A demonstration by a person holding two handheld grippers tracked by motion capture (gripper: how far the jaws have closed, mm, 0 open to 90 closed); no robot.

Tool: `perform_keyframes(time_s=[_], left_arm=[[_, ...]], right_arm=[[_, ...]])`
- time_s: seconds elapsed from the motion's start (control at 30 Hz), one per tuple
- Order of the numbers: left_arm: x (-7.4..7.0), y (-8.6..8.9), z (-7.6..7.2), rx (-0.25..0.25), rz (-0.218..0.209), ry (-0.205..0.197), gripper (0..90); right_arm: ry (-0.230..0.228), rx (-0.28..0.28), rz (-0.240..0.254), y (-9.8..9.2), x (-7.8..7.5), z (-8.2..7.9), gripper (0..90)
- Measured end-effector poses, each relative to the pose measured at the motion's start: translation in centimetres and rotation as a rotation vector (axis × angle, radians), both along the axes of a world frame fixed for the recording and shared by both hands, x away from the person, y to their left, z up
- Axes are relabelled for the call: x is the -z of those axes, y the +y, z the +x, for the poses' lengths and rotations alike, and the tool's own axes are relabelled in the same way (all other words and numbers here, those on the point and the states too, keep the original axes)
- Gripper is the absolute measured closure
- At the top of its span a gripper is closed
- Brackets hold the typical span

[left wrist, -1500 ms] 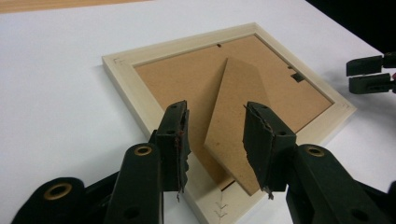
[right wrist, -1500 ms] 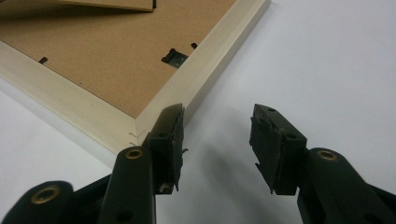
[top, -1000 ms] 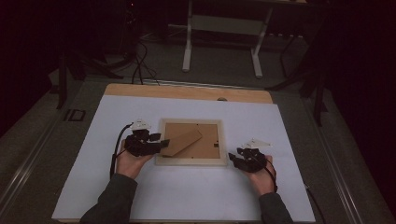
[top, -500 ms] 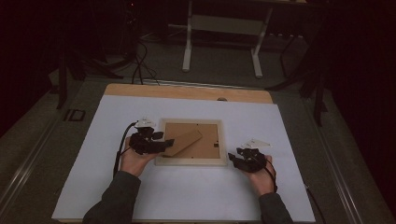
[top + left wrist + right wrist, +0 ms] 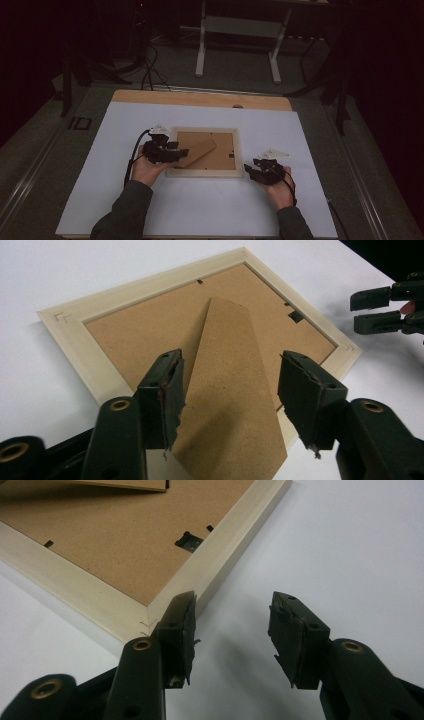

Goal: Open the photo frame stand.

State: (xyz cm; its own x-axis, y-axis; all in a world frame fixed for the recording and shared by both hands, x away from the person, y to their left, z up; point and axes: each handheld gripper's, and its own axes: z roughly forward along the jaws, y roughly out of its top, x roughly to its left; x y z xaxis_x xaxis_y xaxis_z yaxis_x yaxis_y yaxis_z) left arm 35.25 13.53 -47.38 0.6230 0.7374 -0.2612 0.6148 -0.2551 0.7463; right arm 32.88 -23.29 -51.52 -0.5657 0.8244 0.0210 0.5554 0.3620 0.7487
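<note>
On the white-topped bench [image 5: 200,210], the person's left hand [image 5: 145,167] comes in from the lower left and holds the left gripper [image 5: 172,154] at the left edge of a picture frame [image 5: 205,172]. The left gripper's jaws are released, spread apart over the frame's near left part; in the left gripper view they stand on either side of the brown easel stand [image 5: 227,390], which lies between them, and it is hard to tell whether either jaw touches it. The frame lies face down in the middle of the bench, pale wooden border up, with its brown backing board [image 5: 145,332] exposed. The stand runs diagonally across the backing from the lower left toward the upper right and appears lifted off the board at its wide end near the gripper. A small dark metal clip [image 5: 189,541] sits at the inner edge of the frame's right side. Further right, the right gripper [image 5: 257,171] sits just beside the frame's lower right corner, held by the right hand [image 5: 280,187]. Its jaws are also released, wide apart with nothing between them; in the right gripper view the left-hand jaw stands right at the corner of the frame [image 5: 220,555], the other over bare white bench. A strip of bare wood [image 5: 200,97] shows along the bench's far edge.
</note>
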Motion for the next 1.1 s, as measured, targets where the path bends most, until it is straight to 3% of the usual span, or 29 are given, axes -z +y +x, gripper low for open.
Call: perform_keyframes(time_s=[0.4,0.57,0.7,1.0,1.1], left_arm=[[0.6,-0.8,1.2,0.022,0.006,0.022,43.7],[1.0,-1.2,1.6,0.039,0.040,0.036,40.2],[1.4,-1.4,2.0,0.056,0.036,0.064,36.0],[2.0,-1.9,2.5,0.089,0.057,0.085,29.1],[2.4,-2.0,2.6,0.095,0.085,0.102,29.2]], right_arm=[[0.001,-0.002,0.002,0.0,0.0,0.0,52.5],[0.003,-0.002,0.001,0.0,0.1,0.0,52.4],[0.003,-0.001,0.002,0.0,0.1,0.0,52.4],[0.005,0.000,0.004,-0.1,0.1,0.0,52.3],[0.007,-0.001,0.003,0.0,0.2,0.0,52.3]])
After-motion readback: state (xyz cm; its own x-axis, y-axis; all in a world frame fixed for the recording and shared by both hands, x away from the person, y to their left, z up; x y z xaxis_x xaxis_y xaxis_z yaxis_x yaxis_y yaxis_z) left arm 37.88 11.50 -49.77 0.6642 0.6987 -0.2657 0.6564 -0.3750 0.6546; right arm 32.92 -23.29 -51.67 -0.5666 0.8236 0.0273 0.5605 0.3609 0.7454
